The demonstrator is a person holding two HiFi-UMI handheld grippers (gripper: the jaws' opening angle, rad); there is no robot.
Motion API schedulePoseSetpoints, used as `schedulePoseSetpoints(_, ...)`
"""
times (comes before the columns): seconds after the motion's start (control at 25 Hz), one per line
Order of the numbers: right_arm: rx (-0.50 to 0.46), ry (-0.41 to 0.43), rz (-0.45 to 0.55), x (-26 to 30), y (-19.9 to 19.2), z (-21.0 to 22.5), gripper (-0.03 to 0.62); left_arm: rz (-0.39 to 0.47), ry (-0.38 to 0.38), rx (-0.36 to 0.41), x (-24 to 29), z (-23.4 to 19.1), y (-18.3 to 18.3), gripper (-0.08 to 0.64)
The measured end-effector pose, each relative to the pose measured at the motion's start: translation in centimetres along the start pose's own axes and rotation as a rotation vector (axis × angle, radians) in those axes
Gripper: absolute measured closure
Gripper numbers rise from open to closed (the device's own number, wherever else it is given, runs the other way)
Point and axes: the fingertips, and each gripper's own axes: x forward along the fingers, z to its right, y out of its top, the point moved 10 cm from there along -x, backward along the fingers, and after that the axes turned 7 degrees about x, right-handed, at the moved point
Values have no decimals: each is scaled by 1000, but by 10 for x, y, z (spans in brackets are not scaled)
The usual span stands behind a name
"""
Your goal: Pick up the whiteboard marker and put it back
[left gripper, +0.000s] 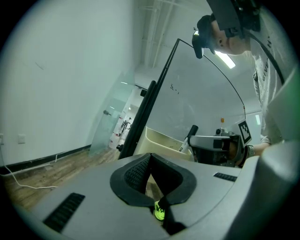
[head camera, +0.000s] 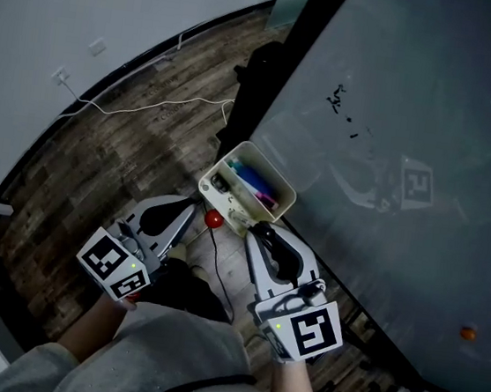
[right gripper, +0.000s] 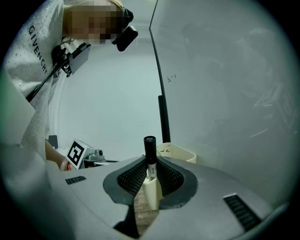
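Black-capped and white-barrelled, the slim whiteboard marker (right gripper: 149, 151) is standing upright, clamped between the jaws of the right gripper (head camera: 257, 229), which is hovering just beside the cream plastic tray (head camera: 275, 169) fixed to the grey whiteboard (head camera: 400, 94), while the left gripper (head camera: 192, 207) is hanging nearby, jaws pressed together on nothing.

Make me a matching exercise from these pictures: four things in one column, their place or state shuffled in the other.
Things:
1. whiteboard marker
2. left gripper
3. cream tray
4. white cable

Place or state:
A. lies on the wooden floor
B. shut, nothing between its jaws
C. clamped by the right gripper
D. beside the whiteboard, coloured pens inside

Pairs: 1-C, 2-B, 3-D, 4-A
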Motion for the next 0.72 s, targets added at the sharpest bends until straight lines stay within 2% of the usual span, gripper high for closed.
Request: schedulePoseSetpoints(0.72, -60, -52, 12, -2, -12, -8, 517, 1, 13, -8, -8, 6, -7, 549)
